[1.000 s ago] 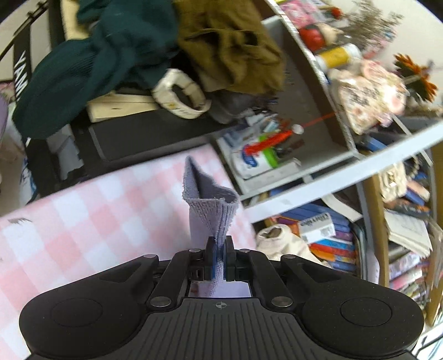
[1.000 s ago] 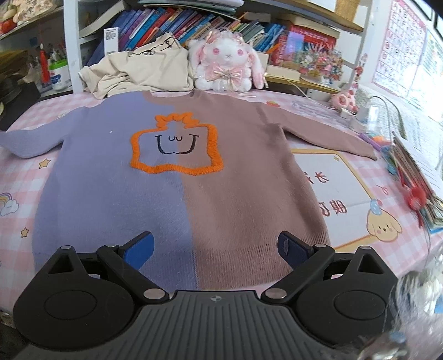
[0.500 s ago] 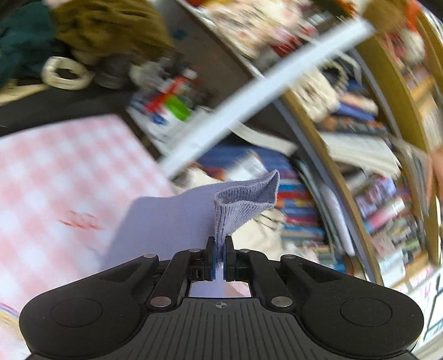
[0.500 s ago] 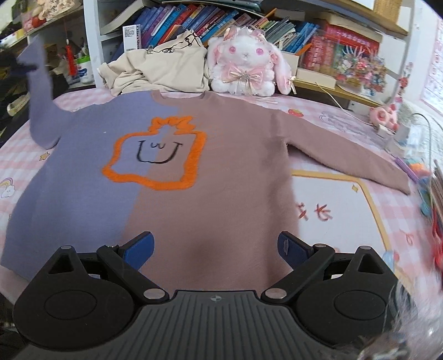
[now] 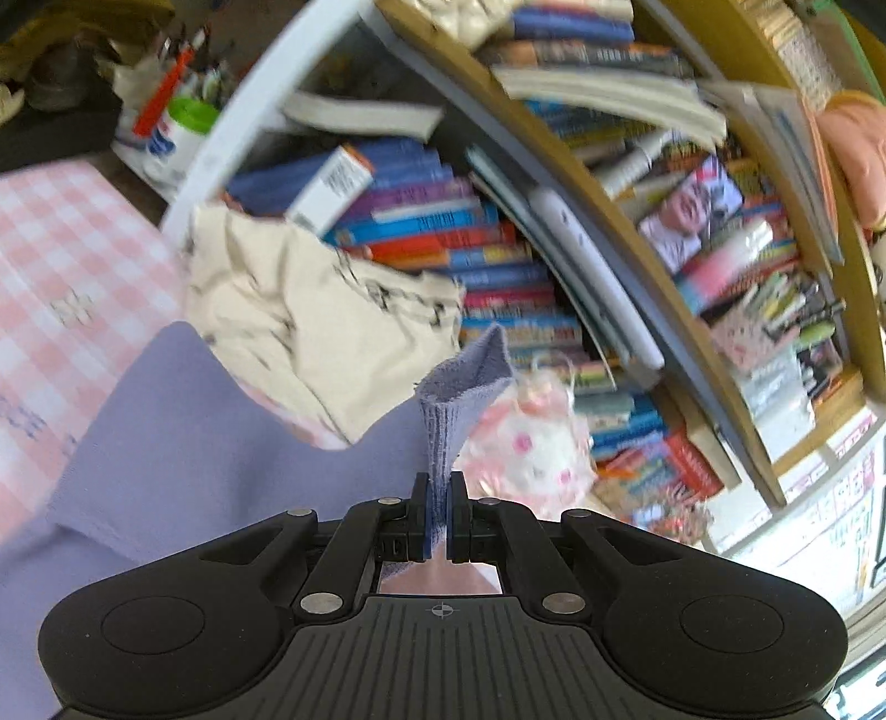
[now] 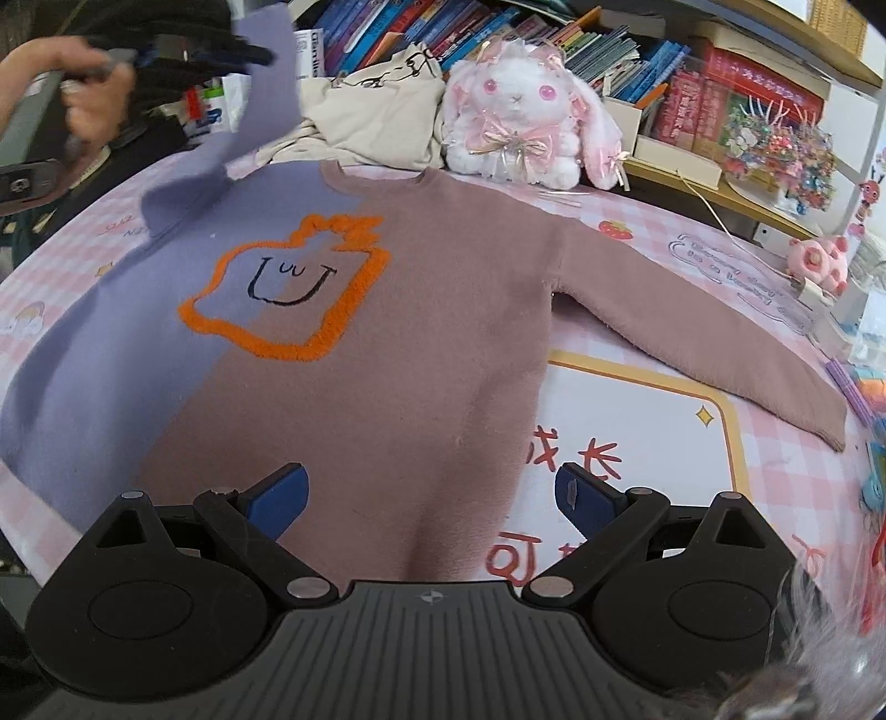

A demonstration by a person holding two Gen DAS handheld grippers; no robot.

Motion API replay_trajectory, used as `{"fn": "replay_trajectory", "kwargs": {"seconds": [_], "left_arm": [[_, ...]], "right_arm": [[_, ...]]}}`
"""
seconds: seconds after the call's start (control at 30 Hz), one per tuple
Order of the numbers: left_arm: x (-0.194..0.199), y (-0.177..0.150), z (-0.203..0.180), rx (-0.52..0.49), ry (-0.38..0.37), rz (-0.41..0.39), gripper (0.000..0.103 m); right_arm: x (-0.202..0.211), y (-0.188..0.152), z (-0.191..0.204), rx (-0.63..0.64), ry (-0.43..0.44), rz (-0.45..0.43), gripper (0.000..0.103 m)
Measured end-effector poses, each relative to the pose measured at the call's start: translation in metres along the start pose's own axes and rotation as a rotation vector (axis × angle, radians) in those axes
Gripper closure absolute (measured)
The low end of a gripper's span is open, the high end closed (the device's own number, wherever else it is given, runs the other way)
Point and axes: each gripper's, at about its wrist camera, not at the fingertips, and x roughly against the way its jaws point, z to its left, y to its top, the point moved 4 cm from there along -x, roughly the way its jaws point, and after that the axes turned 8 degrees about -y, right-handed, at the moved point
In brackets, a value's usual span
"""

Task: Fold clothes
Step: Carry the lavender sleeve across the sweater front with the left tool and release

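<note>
A sweater (image 6: 421,343), half lilac and half dusty brown with an orange-outlined smiley, lies flat face up on the pink checked table (image 6: 653,243). My left gripper (image 5: 440,529) is shut on the cuff of the lilac sleeve (image 5: 462,399), which stands up from between its fingers. In the right wrist view the lilac sleeve (image 6: 260,94) is lifted high at the upper left, held by the left gripper (image 6: 183,52) in a hand. The brown sleeve (image 6: 720,343) lies stretched out to the right. My right gripper (image 6: 429,490) hovers open over the sweater's hem, holding nothing.
A cream garment (image 6: 376,111) and a pink plush rabbit (image 6: 520,111) sit at the table's far edge, in front of bookshelves (image 6: 554,44). Small toys and cables (image 6: 814,266) crowd the right side. A printed mat (image 6: 637,421) lies under the brown sleeve.
The left gripper has swung up and to the right with the lilac cuff, raising the sleeve off the table. The right gripper has shifted a little and stays open.
</note>
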Motion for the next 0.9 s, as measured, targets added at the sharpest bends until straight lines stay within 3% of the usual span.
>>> {"fn": "replay_trajectory", "kwargs": {"seconds": [0.2,0.33,0.43,0.47,0.5,0.6,0.67,0.73,0.9], "left_arm": [[-0.035,-0.038,-0.015,-0.033,0.018,0.095,0.100],[-0.052,-0.061,-0.014,-0.075,0.080,0.156,0.098],[-0.060,-0.073,-0.013,-0.071,0.094,0.214,0.073],[-0.061,-0.076,-0.015,-0.064,0.087,0.239,0.054],[-0.059,-0.079,-0.018,-0.065,0.072,0.257,0.046],[-0.034,-0.086,-0.035,-0.154,-0.006,0.273,0.032],[-0.005,-0.090,-0.037,-0.263,0.022,0.269,0.032],[0.024,-0.095,-0.029,-0.368,0.106,0.266,0.032],[0.104,-0.114,0.018,-0.559,0.395,0.278,0.032]], "right_arm": [[0.000,-0.004,-0.008,-0.004,0.002,0.006,0.006],[0.001,-0.008,-0.013,-0.015,0.003,0.012,0.006],[0.001,-0.010,-0.016,-0.023,0.004,0.017,0.006],[0.002,-0.011,-0.017,-0.026,0.004,0.018,0.006],[0.002,-0.012,-0.018,-0.028,0.004,0.019,0.006],[0.002,-0.013,-0.019,-0.035,0.011,0.024,0.006],[0.001,-0.013,-0.015,-0.040,0.021,0.026,0.006],[0.000,-0.013,-0.011,-0.049,0.023,0.031,0.007],[0.001,-0.018,-0.006,-0.115,0.010,0.046,0.009]]}}
